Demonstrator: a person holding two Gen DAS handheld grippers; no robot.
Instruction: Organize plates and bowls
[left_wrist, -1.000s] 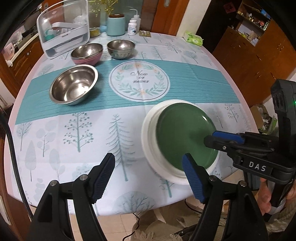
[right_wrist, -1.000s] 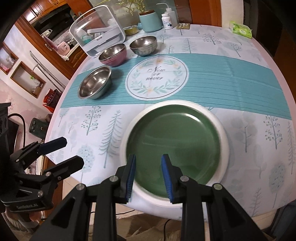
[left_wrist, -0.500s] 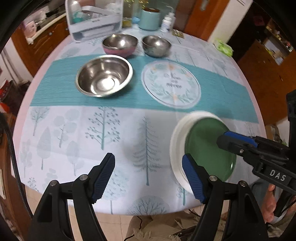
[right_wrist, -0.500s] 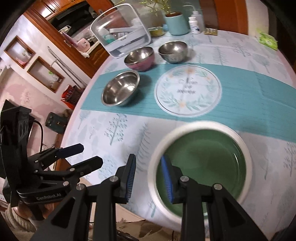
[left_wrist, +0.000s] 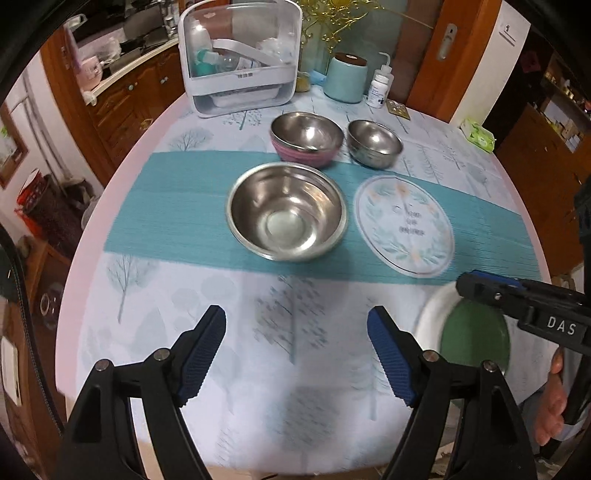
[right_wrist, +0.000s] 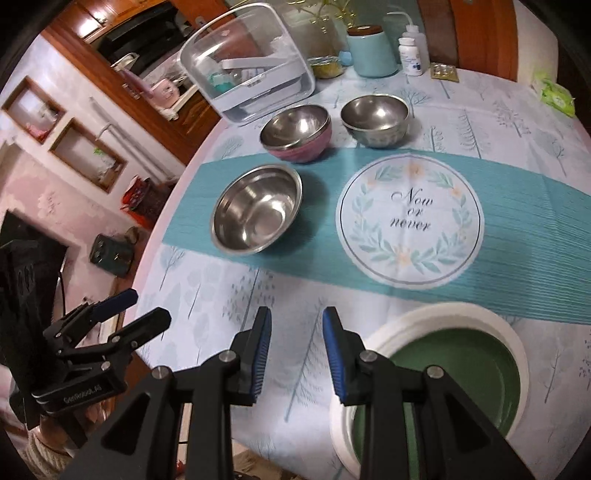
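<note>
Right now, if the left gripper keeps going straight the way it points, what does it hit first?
Probably the large steel bowl. The left gripper is open and empty over bare tablecloth, and the bowl sits ahead between its fingers. Height is unclear, so it might pass over the rim.

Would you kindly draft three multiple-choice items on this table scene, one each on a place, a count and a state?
1. Where does the green plate lie?
A. in the big steel bowl
B. on the white plate
C. on the round mat

2. How many steel bowls show an open mouth?
A. two
B. three
C. five

3. How do the left tongs stand?
A. open, empty
B. shut on a bowl
C. shut on a plate

Key: 1 B, the white plate rims it all round. 2 B, the big steel bowl, the small steel bowl and one nested in the pink bowl. 3 A, the jaws gape over bare tablecloth.
</note>
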